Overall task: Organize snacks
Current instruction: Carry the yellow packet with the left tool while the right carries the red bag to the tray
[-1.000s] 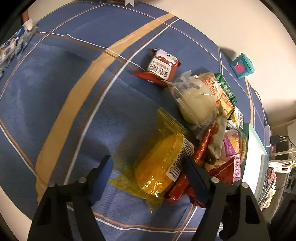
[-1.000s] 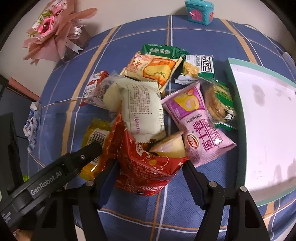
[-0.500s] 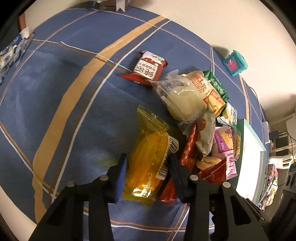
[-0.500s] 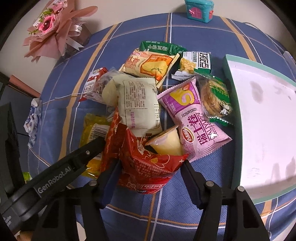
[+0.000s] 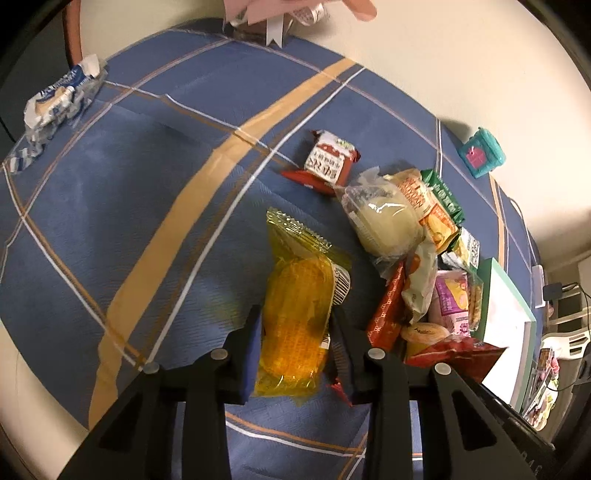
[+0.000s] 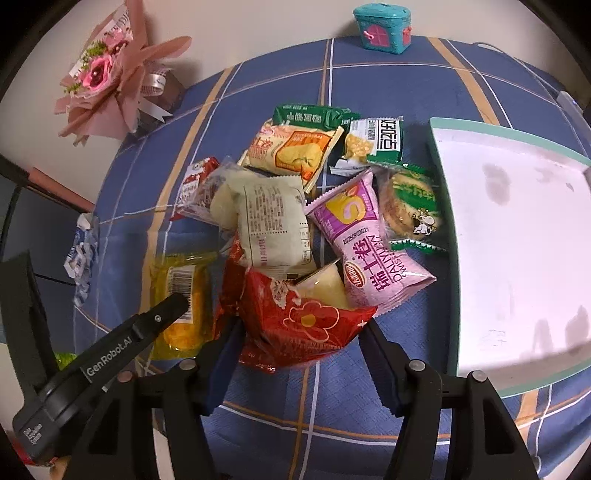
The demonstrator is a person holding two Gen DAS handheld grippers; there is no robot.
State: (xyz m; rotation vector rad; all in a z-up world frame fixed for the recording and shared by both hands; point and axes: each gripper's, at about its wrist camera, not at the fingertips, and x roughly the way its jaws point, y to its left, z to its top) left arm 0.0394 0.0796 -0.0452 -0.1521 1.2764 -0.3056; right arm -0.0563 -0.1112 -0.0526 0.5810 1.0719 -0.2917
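Note:
A pile of snack packets lies on the blue plaid cloth (image 5: 110, 221) beside a white tray with a teal rim (image 6: 498, 127). My left gripper (image 5: 295, 314) points steeply down. Its jaws are closing and its pads press both sides of a yellow corn packet (image 5: 295, 280). That packet (image 6: 181, 280) also shows in the right wrist view, with a left finger (image 6: 159, 317) across it. My right gripper (image 6: 301, 325) is closing too, its pads against a red flower-print bag (image 6: 295, 306). Behind the bag lie a jelly cup (image 6: 325, 288), a pale bun packet (image 6: 269, 221) and a pink packet (image 6: 365, 251).
A teal toy box (image 6: 382, 27) stands at the far table edge, and a pink bouquet (image 6: 107, 74) at the far left. A blue-and-white wrapper (image 5: 55, 103) lies near the left edge. A small red-and-white packet (image 5: 328, 158) sits apart from the pile.
Both grippers' jaws have narrowed onto their packets and both hands have risen a little. The yellow packet has turned to lie straight between the left fingers.

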